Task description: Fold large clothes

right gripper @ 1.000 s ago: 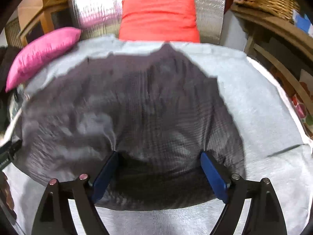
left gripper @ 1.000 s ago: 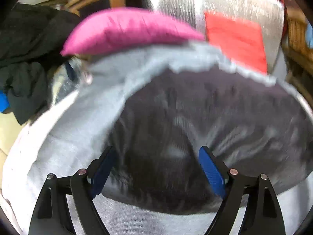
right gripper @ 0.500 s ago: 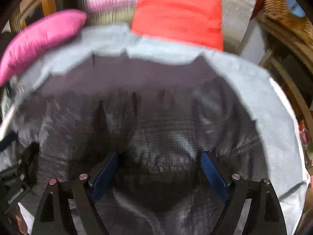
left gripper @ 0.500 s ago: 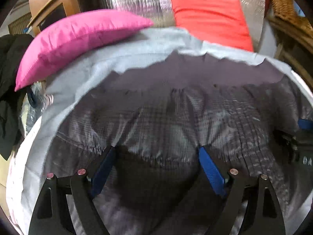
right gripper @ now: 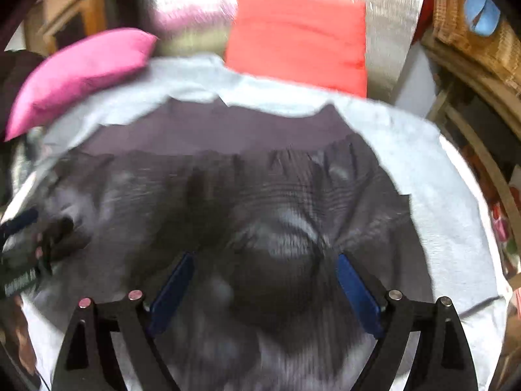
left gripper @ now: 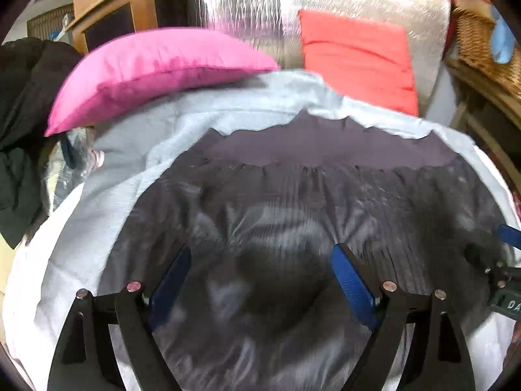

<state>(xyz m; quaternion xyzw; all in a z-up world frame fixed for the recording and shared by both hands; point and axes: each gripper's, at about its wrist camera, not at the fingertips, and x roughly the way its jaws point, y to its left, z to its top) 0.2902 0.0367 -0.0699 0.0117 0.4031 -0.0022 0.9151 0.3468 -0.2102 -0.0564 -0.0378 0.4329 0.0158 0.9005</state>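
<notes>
A large dark grey garment (left gripper: 325, 195) (right gripper: 260, 179) lies spread on a light grey sheet (left gripper: 162, 137) (right gripper: 439, 195). A gathered edge runs across it, with a smoother, lighter band beyond. My left gripper (left gripper: 260, 251) hangs open over the garment's near part; dark fabric bulges below, between the wide jaws, and no pad presses on it. My right gripper (right gripper: 265, 257) stands open the same way over the garment. One of its blue pads (left gripper: 509, 235) shows at the right edge of the left wrist view. The left gripper's fingers (right gripper: 22, 224) show at the left edge of the right wrist view.
A pink cushion (left gripper: 156, 65) (right gripper: 81, 71) and a red cushion (left gripper: 355, 55) (right gripper: 296, 39) lean on a silver backrest (left gripper: 254, 16) behind the sheet. Black clothes (left gripper: 19, 130) are piled at the left. A wicker basket (left gripper: 482, 52) and wooden furniture stand at the right.
Both views have swung and pulled back over the garment. A gathered edge with a lighter band beyond it has come into sight, and each gripper now shows in the other's view. The jaws stay wide.
</notes>
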